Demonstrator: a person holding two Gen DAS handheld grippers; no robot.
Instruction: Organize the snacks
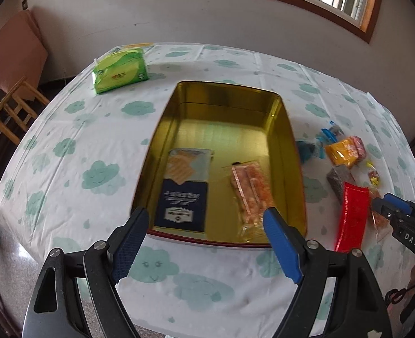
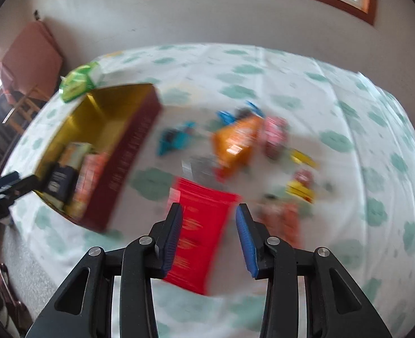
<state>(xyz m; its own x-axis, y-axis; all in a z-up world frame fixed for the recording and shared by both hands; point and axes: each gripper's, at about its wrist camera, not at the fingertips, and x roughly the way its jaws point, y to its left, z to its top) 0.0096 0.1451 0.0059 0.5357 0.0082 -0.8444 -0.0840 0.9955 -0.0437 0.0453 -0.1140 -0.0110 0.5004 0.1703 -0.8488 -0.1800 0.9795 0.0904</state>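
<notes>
Left gripper (image 1: 206, 242) is held above the near edge of the tabletop (image 1: 75, 146), fingers (image 1: 128, 246) spread wide, nothing between them. Just past the fingertips the tin (image 1: 287, 152) is seen, open, gold inside, red outside, set mid-tabletop with its short side toward the near edge. Two snacks are laid flat on the tin floor at its near end: a navy pack (image 1: 183, 190) on the left, a clear orange pack (image 1: 252, 194) on the right, apart from each other.

Right gripper (image 2: 209, 238) is held over the near right part of the tabletop, fingers parted with nothing pinched; the view is motion-blurred. A red pack (image 2: 204, 225) lies flat on the cloth under and between the fingers, right of the tin, not touched as far as can be told. An orange-toned pack (image 2: 280, 219) is lying just right of it.

Farther toward the right side loose snacks are scattered: a grey pack (image 1: 338, 181), yellow candies (image 2: 300, 187), an orange bag (image 2: 237, 140), a pink pack (image 2: 275, 133), blue wrappers (image 2: 173, 140). All are outside the tin.

A green tissue pack (image 1: 120, 70) is placed near the far left edge, beyond the tin. A wooden chair (image 1: 13, 107) is seen off the left edge.
</notes>
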